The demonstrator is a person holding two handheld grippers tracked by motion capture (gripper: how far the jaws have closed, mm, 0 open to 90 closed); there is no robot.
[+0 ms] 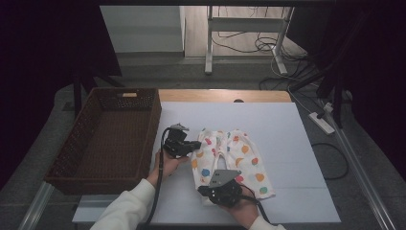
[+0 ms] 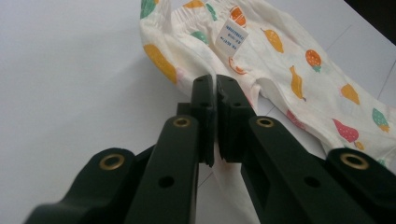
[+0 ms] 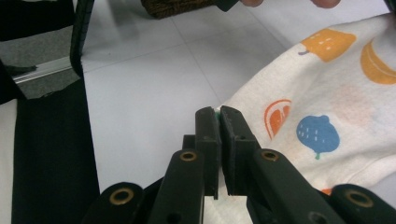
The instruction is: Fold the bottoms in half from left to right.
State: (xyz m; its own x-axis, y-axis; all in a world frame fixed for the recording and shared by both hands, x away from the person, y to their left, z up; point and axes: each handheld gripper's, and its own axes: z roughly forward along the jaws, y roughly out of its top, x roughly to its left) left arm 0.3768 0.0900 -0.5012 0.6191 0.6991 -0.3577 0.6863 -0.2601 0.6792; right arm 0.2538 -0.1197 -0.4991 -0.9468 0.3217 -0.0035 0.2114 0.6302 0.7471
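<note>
Left of centre in the high view, the left gripper (image 1: 195, 143) is pressed together on the waistband edge of the fruit-print baby trousers (image 1: 239, 160), which lie flat on the white table (image 1: 297, 143) right of the wicker basket (image 1: 95, 139). At lower centre, the right gripper (image 1: 208, 189) pinches a leg hem; its own view shows only a sliver of cloth caught. Judged risk: either thin hold slips when lifted, dropping one side and bunching the garment

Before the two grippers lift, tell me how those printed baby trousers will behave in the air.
The trousers are thin, wrinkled cloth, so they will probably droop and fold between the left hand-held gripper and the right hand-held gripper. They look light, likely to swing. Both pinch only an edge, so the fabric could slip.
</note>
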